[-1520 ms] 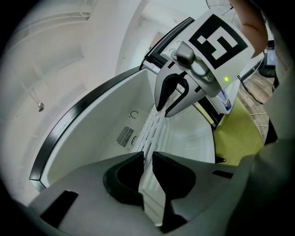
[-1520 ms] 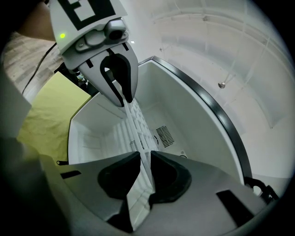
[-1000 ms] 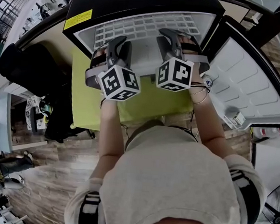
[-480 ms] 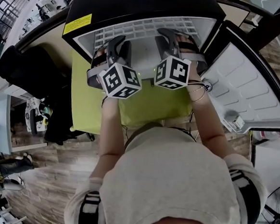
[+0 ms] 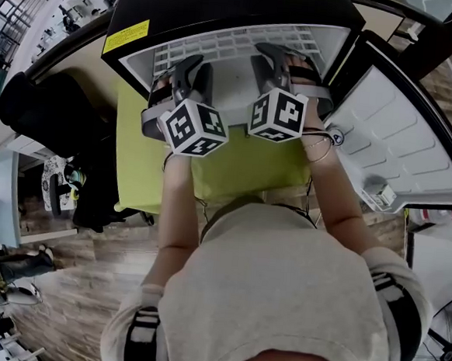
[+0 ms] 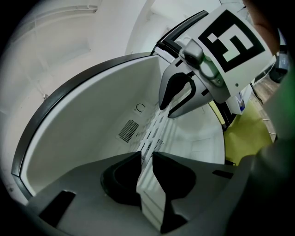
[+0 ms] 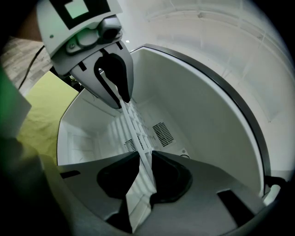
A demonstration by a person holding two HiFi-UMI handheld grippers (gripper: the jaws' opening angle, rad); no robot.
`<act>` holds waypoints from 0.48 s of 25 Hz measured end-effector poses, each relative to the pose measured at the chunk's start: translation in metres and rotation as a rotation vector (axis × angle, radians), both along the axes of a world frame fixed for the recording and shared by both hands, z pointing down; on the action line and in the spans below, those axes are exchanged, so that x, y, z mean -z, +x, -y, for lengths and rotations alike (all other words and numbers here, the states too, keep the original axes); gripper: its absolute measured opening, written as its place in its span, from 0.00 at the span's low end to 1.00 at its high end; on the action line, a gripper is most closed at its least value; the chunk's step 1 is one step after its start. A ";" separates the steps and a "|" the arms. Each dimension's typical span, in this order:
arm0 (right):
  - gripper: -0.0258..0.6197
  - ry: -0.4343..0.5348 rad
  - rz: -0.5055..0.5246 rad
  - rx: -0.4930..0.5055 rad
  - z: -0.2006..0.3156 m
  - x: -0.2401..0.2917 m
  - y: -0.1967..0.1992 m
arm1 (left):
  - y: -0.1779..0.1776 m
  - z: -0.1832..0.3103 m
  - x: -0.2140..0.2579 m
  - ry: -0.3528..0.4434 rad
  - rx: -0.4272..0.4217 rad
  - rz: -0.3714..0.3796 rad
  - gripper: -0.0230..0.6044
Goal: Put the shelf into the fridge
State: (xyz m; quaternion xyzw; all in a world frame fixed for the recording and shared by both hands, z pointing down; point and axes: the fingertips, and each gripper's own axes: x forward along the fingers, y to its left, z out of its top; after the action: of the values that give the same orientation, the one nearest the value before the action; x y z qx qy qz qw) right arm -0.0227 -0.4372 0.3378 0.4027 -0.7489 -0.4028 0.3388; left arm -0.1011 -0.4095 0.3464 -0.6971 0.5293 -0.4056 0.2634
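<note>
The white slotted shelf [image 5: 230, 44] lies level inside the open black fridge [image 5: 224, 0], seen from above in the head view. My left gripper [image 5: 188, 65] is shut on the shelf's front edge at the left; its jaws pinch the white edge [image 6: 151, 189] in the left gripper view. My right gripper [image 5: 271, 59] holds the same edge further right. Its jaws are opening, with the shelf edge [image 7: 138, 196] still between them and touching both pads. Each gripper shows in the other's view, the right gripper [image 6: 177, 99] and the left gripper [image 7: 115, 87], both on the shelf.
The fridge door [image 5: 404, 143] stands open at the right, with a small item [image 5: 377, 192] in its lower rack. A green mat [image 5: 235, 165] lies on the floor before the fridge. The white inner walls [image 7: 193, 115] with vent slots [image 7: 162, 133] close in around the shelf.
Both grippers have moved a little forward into the fridge, carrying the shelf deeper. The marker cubes sit slightly higher in the head view.
</note>
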 end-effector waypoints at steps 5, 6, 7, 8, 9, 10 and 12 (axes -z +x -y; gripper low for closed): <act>0.19 -0.003 0.009 -0.018 -0.001 0.000 -0.002 | 0.000 -0.003 0.000 0.011 0.006 -0.039 0.20; 0.19 -0.003 0.019 -0.015 -0.003 0.001 -0.002 | 0.001 -0.004 -0.001 0.016 0.005 -0.045 0.23; 0.19 0.001 0.032 -0.010 -0.005 0.002 -0.001 | 0.001 -0.005 -0.002 0.023 0.006 -0.046 0.24; 0.19 0.009 0.045 -0.005 -0.008 0.002 0.001 | 0.002 -0.007 -0.002 0.029 0.008 -0.047 0.24; 0.19 0.020 0.055 -0.002 -0.011 0.002 0.002 | 0.001 -0.008 -0.002 0.035 0.011 -0.052 0.24; 0.19 0.032 0.062 -0.002 -0.014 0.002 0.004 | 0.001 -0.009 -0.001 0.038 0.014 -0.059 0.24; 0.19 0.045 0.067 -0.003 -0.018 0.001 0.006 | 0.000 -0.012 -0.001 0.034 0.017 -0.065 0.23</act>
State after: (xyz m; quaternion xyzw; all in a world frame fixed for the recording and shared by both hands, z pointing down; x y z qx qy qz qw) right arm -0.0165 -0.4194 0.3366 0.4248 -0.7499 -0.4051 0.3051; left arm -0.1013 -0.3976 0.3473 -0.7007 0.5504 -0.3759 0.2546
